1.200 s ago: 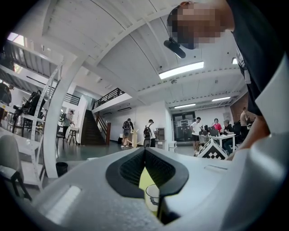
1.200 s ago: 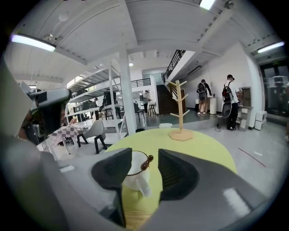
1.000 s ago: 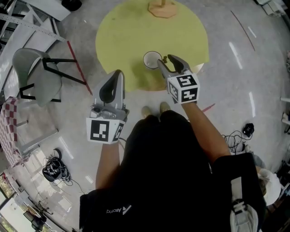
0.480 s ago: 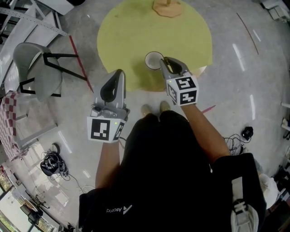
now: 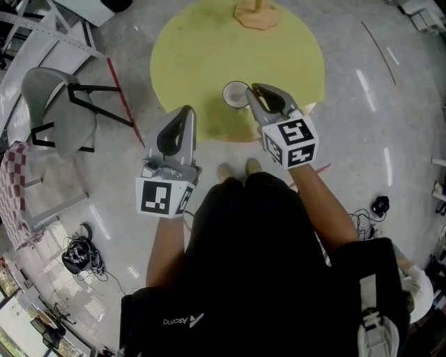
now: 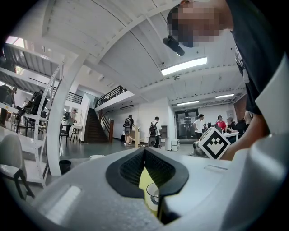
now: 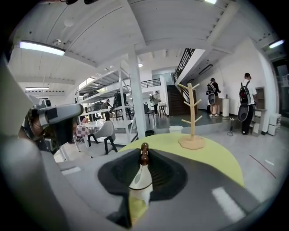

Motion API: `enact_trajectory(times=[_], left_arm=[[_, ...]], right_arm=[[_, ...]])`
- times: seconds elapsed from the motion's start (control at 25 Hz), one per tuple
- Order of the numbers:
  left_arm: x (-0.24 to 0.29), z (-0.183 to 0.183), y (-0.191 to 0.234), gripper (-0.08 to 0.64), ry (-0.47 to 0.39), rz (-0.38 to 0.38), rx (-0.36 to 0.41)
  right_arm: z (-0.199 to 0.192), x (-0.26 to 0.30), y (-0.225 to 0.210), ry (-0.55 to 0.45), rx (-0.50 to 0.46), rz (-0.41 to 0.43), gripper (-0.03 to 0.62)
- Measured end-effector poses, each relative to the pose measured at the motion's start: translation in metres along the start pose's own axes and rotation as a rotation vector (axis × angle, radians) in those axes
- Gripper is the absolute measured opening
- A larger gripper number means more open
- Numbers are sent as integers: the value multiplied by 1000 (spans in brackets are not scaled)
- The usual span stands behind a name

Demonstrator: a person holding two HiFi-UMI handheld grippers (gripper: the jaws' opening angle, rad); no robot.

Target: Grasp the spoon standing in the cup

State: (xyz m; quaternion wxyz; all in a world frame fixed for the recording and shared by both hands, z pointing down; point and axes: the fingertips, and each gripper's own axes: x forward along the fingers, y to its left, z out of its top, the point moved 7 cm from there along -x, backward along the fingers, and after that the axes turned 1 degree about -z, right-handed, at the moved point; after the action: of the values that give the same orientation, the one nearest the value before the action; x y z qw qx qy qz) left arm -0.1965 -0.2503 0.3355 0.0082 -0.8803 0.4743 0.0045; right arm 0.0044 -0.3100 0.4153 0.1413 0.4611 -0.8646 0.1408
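A white cup (image 5: 235, 94) stands near the front edge of the round yellow table (image 5: 209, 49). In the right gripper view a brown spoon handle (image 7: 144, 154) rises out of the cup (image 7: 141, 182), and the jaws of my right gripper (image 7: 144, 159) press on it from both sides. From the head view the right gripper (image 5: 252, 93) sits just right of the cup and hides the spoon. My left gripper (image 5: 185, 113) hovers off the table's front left edge with its tips together and nothing between them. The cup (image 6: 152, 195) shows through the slit below its tips.
A wooden mug tree (image 5: 254, 14) stands at the table's far side, also visible in the right gripper view as a mug tree (image 7: 192, 117). A grey chair (image 5: 56, 111) stands on the floor at left. Cables (image 5: 77, 258) lie on the floor behind it.
The right gripper's jaws stood wide beside the cup a second ago; they have since come together on the spoon handle. The left gripper has barely moved.
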Motion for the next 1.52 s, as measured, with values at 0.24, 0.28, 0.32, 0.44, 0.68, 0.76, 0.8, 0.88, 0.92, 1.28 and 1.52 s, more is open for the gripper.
enact_trajectory(times=[0.24, 0.28, 0.32, 0.44, 0.68, 0.76, 0.8, 0.88, 0.92, 1.28, 1.52], left_arm=[[-5, 9, 0, 9, -21, -3, 7], [-6, 12, -1, 9, -25, -2, 9], [-7, 14, -2, 10, -29, -1, 10], [-9, 22, -6, 9, -43, 0, 14], [-13, 38, -12, 9, -77, -5, 21], [-15, 40, -15, 9, -84, -7, 23], [-16, 41, -16, 9, -87, -8, 25], [-19, 42, -19, 9, -90, -10, 28], [-19, 43, -21, 9, -91, -11, 29], [-21, 47, -36, 10, -102, -14, 31], [-23, 50, -41, 9, -107, -10, 34]], right_arm=[[38, -23, 5, -81, -34, 32, 55], [44, -28, 7, -93, -38, 41, 55], [49, -33, 8, -104, -42, 51, 55], [63, -48, 12, -132, -53, 79, 55], [85, -74, 21, -180, -62, 124, 54], [88, -82, 24, -192, -63, 135, 54], [89, -86, 26, -197, -64, 138, 54], [89, -93, 28, -202, -64, 143, 54], [88, -96, 28, -203, -63, 144, 54], [84, -110, 27, -204, -68, 154, 54], [86, -115, 26, -214, -69, 157, 54]])
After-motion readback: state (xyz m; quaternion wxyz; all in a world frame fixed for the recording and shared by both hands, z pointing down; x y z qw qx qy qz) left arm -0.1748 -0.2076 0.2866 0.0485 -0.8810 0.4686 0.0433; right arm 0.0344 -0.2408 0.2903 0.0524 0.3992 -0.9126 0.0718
